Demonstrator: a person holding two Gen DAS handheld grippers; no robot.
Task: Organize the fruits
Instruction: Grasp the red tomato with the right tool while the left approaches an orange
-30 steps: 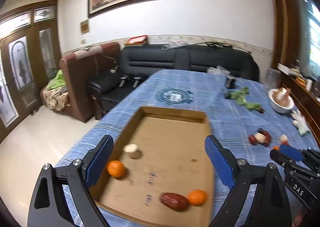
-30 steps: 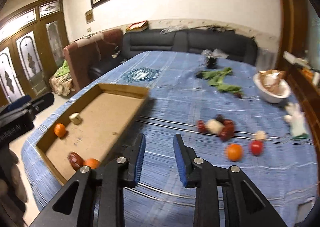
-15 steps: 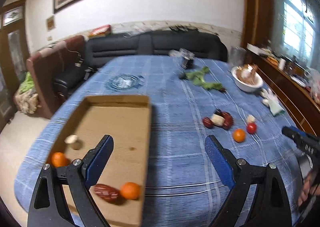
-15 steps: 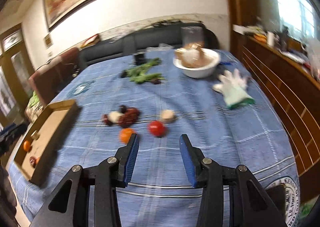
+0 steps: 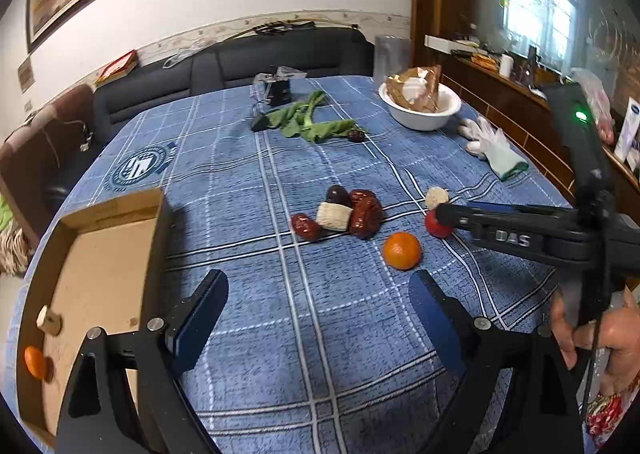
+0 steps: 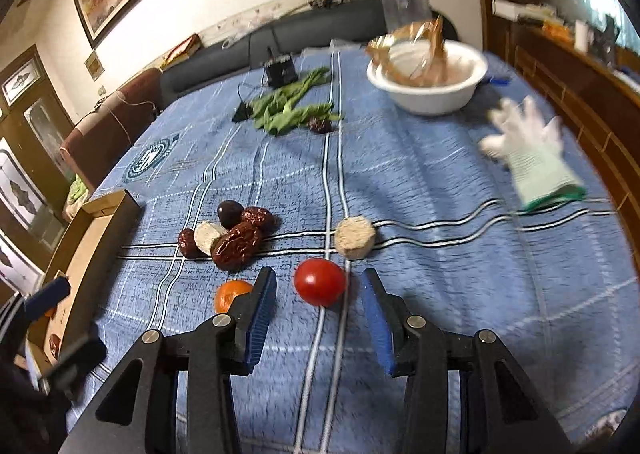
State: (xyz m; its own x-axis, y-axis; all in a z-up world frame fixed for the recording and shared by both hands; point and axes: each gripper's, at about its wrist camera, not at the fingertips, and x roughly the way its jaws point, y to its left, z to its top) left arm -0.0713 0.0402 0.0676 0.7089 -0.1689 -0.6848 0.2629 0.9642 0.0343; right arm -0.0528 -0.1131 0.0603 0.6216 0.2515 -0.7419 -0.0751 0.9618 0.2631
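Right wrist view puts the red tomato (image 6: 320, 282) just ahead of your right gripper (image 6: 318, 308), near the middle of the table (image 6: 440, 294), a little toward its near edge. The jaws stand apart and the pads do not touch the fruit yet. On its left lies the orange (image 6: 230, 294), half hidden behind the left finger (image 6: 260, 306), and just beyond it the pale round piece (image 6: 355, 237). Bring the gripper lower and forward until the tomato sits fully between the pads, then close gently, because it probably bruises and rolls easily. Keep the left finger away from the orange so you do not push it.

Your left gripper (image 5: 318, 306) is released wide and holds nothing. The cardboard tray (image 5: 120, 206) waits at the left edge of the table, with an orange (image 5: 34, 362) already inside.
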